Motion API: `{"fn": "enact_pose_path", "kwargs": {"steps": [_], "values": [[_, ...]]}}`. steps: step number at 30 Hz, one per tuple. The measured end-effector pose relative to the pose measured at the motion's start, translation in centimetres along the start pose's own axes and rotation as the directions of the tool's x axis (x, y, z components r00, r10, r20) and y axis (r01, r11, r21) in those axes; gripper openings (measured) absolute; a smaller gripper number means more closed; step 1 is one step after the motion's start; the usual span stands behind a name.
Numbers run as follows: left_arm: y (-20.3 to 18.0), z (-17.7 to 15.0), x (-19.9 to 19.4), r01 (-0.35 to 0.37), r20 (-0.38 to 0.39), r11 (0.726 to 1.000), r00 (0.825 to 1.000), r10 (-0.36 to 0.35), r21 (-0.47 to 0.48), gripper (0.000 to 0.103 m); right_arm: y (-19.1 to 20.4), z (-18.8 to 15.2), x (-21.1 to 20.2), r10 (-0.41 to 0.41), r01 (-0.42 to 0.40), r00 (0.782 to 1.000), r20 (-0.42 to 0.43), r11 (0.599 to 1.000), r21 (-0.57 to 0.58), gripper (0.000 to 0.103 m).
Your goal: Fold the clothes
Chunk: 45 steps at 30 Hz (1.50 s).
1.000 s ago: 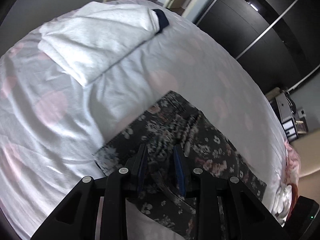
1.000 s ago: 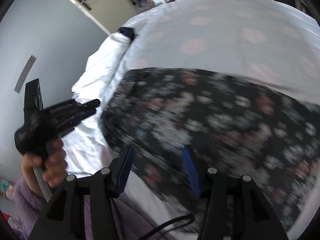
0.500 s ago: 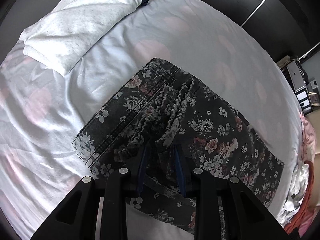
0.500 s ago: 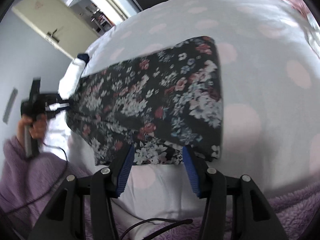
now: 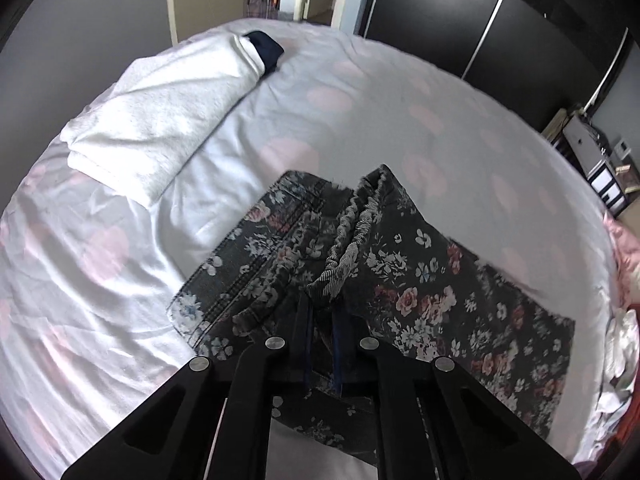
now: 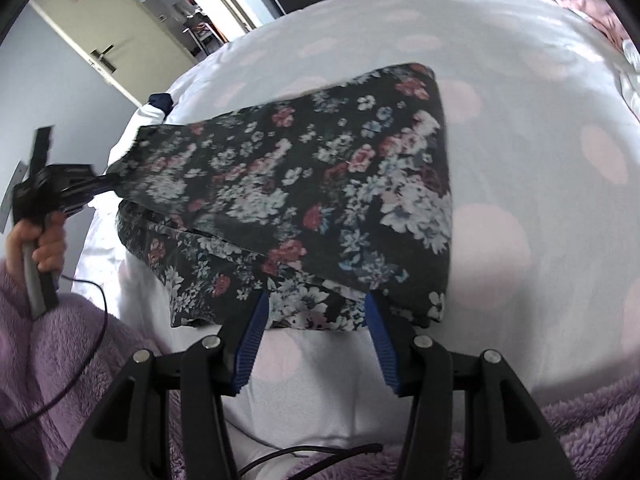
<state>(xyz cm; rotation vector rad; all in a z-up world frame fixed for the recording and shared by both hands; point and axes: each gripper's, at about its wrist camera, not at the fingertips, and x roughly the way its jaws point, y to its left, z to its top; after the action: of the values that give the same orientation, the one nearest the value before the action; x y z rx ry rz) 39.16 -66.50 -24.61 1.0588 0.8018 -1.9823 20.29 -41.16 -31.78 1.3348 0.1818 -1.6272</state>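
Dark floral trousers (image 5: 420,280) lie lengthwise on the bed. My left gripper (image 5: 322,308) is closing its jaws on the gathered elastic waistband, whose bunched fabric sits pinched between the pads. In the right wrist view the left gripper (image 6: 100,182) holds that waist end raised off the sheet, so the trousers (image 6: 320,184) slope up toward it. My right gripper (image 6: 316,304) stands open at the hem end, its blue pads on either side of the hem edge without pressing it.
A folded white sweater (image 5: 168,120) with a navy cuff lies at the far left of the pink-dotted sheet (image 5: 360,92). Loose clothes (image 5: 620,340) are piled at the right edge. A black wardrobe (image 5: 480,20) stands behind. A purple fleece sleeve (image 6: 48,340) is near me.
My left gripper's jaws have narrowed on the waistband and pulled it up and back. My right gripper swung from the waist end to the hem, then held still.
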Motion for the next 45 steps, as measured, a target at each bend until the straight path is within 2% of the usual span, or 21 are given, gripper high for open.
{"fn": "enact_pose_path", "kwargs": {"steps": [3,6,9,14,17,18,19,21,24,29,33,34,37,41,45], "values": [[1.2,0.2,0.5,0.0,-0.041,0.999,0.999,-0.002,-0.051,0.007,0.0,0.1,-0.1,0.001,-0.001,1.0,0.009,1.0,0.003,0.049],[1.3,0.4,3.2,-0.056,-0.126,0.997,0.991,0.05,-0.046,0.007,0.1,0.0,0.0,-0.011,0.011,1.0,0.021,1.0,0.003,0.049],[0.8,0.5,4.9,-0.106,-0.165,0.994,0.981,0.101,-0.02,0.008,0.0,0.1,0.1,-0.019,0.019,1.0,0.019,1.0,0.004,0.049],[2.0,0.7,5.5,-0.08,-0.199,0.994,0.978,0.063,-0.077,0.012,0.0,-0.1,0.1,-0.022,0.022,1.0,0.021,1.0,0.011,0.049],[3.3,0.7,4.8,-0.046,-0.18,0.989,0.983,0.02,-0.14,0.027,0.1,-0.1,0.2,-0.028,0.028,0.999,0.017,1.0,0.004,0.049],[3.8,0.8,4.3,-0.035,-0.161,0.986,0.987,0.008,-0.164,0.036,0.1,-0.1,0.3,-0.03,0.03,0.999,0.016,1.0,0.002,0.049],[4.1,0.8,4.0,-0.02,-0.147,0.983,0.989,-0.007,-0.183,0.04,0.1,-0.1,0.3,-0.031,0.031,0.999,0.015,1.0,0.001,0.049],[4.7,0.9,3.4,0.014,-0.121,0.977,0.992,-0.041,-0.212,0.043,0.0,-0.2,0.3,-0.031,0.031,0.999,0.014,1.0,0.003,0.049],[4.6,0.8,3.7,-0.011,-0.135,0.979,0.991,-0.017,-0.201,0.048,-0.1,-0.2,0.3,-0.031,0.03,0.999,0.014,0.999,0.01,0.049],[4.1,1.1,5.9,-0.075,-0.199,0.985,0.979,0.043,-0.158,0.048,0.0,-0.2,0.4,-0.036,0.036,0.999,0.01,0.999,0.013,0.049],[3.5,1.2,7.2,-0.095,-0.228,0.989,0.971,0.067,-0.114,0.047,0.0,-0.2,0.4,-0.039,0.039,0.999,0.006,0.999,0.015,0.049],[3.2,1.2,7.3,-0.097,-0.228,0.99,0.971,0.073,-0.1,0.04,0.0,-0.2,0.4,-0.039,0.039,0.999,0.005,0.999,0.017,0.049],[2.5,1.1,7.7,-0.104,-0.225,0.993,0.97,0.089,-0.055,0.027,-0.2,-0.1,0.5,-0.039,0.039,0.999,0.001,0.999,0.026,0.049],[1.9,1.2,6.4,-0.071,-0.161,0.997,0.985,0.068,-0.013,0.019,-0.3,-0.2,0.6,-0.042,0.042,0.999,-0.003,0.999,0.033,0.049],[2.3,1.4,4.4,-0.013,-0.086,1.0,0.996,0.011,-0.025,0.017,-0.1,-0.3,0.5,-0.052,0.052,0.999,-0.003,0.998,0.026,0.049]]}}
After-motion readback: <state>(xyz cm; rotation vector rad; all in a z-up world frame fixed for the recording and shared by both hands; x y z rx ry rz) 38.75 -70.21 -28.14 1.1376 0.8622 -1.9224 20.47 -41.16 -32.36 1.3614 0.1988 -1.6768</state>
